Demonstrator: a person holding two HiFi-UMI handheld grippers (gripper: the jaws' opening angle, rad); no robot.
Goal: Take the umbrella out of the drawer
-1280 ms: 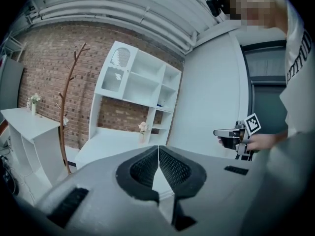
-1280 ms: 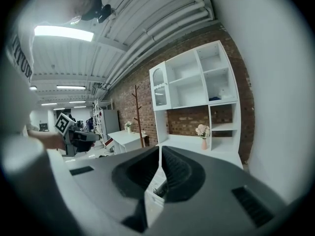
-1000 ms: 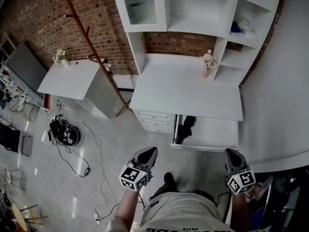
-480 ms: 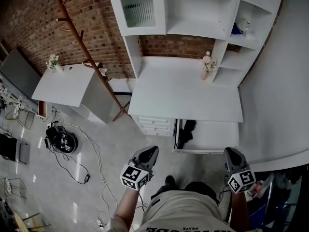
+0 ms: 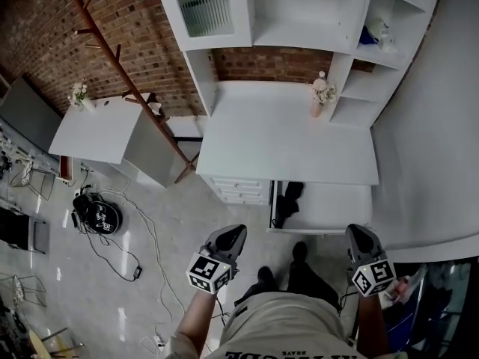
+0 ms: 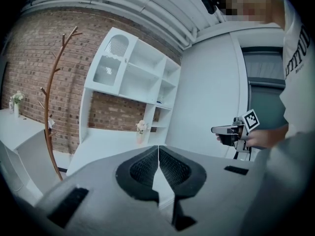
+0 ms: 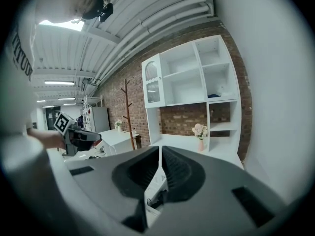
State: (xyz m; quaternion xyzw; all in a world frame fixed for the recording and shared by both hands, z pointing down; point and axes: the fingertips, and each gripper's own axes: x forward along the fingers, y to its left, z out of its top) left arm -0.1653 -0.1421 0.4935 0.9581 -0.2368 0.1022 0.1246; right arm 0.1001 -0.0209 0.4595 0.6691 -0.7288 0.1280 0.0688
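Observation:
A white drawer (image 5: 329, 206) stands pulled out under the right part of the white desk (image 5: 284, 140). A black folded umbrella (image 5: 287, 200) lies at its left end. Both grippers hover over the floor in front of the drawer, apart from it. My left gripper (image 5: 233, 233) is shut and holds nothing; in its own view the jaws (image 6: 158, 148) meet at the tips. My right gripper (image 5: 355, 233) is near the drawer's front right corner, its jaws (image 7: 160, 149) together and empty. A dark shape, probably the umbrella (image 7: 158, 197), shows below those jaws.
A hutch with shelves (image 5: 299, 13) rises behind the desk, and a flower vase (image 5: 319, 96) stands on it. Small closed drawers (image 5: 239, 189) are left of the open one. A wooden coat rack (image 5: 127, 81), a white side table (image 5: 97, 126) and floor cables (image 5: 142, 238) lie left.
The person has stepped toward the desk, one foot now forward. Both grippers have come closer to the open drawer, still shut and side by side.

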